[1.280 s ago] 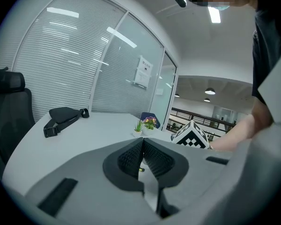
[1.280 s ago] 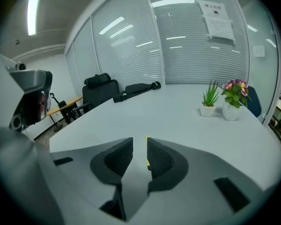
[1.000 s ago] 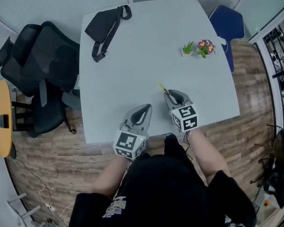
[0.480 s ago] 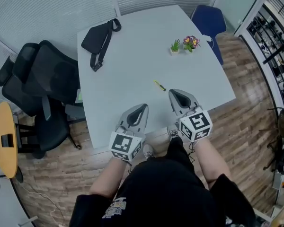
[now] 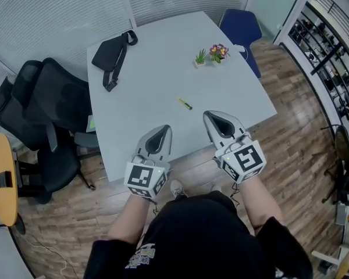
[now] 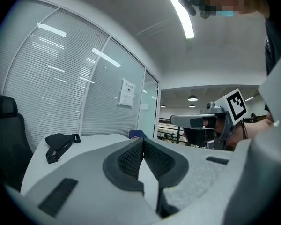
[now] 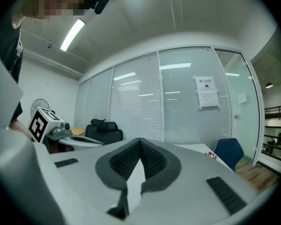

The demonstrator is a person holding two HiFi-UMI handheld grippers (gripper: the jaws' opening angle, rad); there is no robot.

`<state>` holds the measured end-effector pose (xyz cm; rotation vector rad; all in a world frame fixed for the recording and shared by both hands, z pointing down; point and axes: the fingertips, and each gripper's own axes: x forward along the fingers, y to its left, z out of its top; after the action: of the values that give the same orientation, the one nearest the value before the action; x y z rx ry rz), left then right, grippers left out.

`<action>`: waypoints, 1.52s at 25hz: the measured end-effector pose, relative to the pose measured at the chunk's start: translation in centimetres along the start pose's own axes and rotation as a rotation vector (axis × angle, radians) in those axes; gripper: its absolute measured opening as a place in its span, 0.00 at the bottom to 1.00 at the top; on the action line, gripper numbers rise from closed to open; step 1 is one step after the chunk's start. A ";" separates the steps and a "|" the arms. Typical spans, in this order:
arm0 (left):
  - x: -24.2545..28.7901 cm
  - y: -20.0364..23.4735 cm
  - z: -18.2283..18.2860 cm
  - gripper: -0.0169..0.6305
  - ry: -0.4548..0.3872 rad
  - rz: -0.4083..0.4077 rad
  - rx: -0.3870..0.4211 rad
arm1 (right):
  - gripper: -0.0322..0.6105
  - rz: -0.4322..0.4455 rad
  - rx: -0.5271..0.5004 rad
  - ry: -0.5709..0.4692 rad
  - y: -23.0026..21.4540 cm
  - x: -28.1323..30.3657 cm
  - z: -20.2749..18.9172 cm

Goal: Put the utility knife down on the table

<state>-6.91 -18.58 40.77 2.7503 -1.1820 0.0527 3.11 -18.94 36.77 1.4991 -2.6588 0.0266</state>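
The utility knife [image 5: 185,103], thin and yellow-black, lies flat on the pale grey table [image 5: 151,68] near its front half. Both grippers hang in front of the table edge, over the wooden floor. My left gripper [image 5: 162,131] is shut and holds nothing; in the left gripper view its jaws [image 6: 143,140] meet at the tips. My right gripper [image 5: 212,115] is also shut and empty, a short way below and right of the knife; its jaws [image 7: 140,140] touch at the tips in the right gripper view.
A black sling bag [image 5: 109,56] lies at the table's far left and small potted plants [image 5: 210,54] at the far right. A black office chair [image 5: 41,109] stands left of the table, a blue chair [image 5: 239,28] behind it, a round yellow table [image 5: 1,179] at the far left.
The right gripper has drawn back from the knife, which now lies alone on the table. Both grippers and the person have moved back off the table edge.
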 end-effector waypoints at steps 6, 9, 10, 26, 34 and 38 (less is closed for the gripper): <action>-0.6 -4.3 -0.1 0.03 -0.004 0.050 -0.009 | 0.05 0.051 0.038 0.000 -0.6 -3.3 -0.5; -1.0 -7.4 -0.4 0.03 -0.002 0.086 -0.008 | 0.05 0.089 0.059 0.008 -1.1 -5.8 -1.3; -1.2 -8.5 -0.6 0.03 -0.001 0.099 -0.008 | 0.05 0.106 0.068 0.012 -1.2 -6.6 -1.6; -5.9 -18.4 -3.8 0.03 0.033 0.245 -0.014 | 0.05 0.261 0.117 0.042 0.7 -15.5 -5.4; -6.0 -19.5 -3.1 0.03 0.020 0.237 0.009 | 0.05 0.249 0.128 0.025 0.3 -16.5 -5.0; -6.1 -20.0 -3.0 0.03 0.019 0.239 0.010 | 0.05 0.247 0.130 0.026 0.1 -17.0 -5.0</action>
<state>3.45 -0.21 40.74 2.5964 -1.5019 0.1105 12.12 -4.07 40.27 1.1810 -2.8522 0.2386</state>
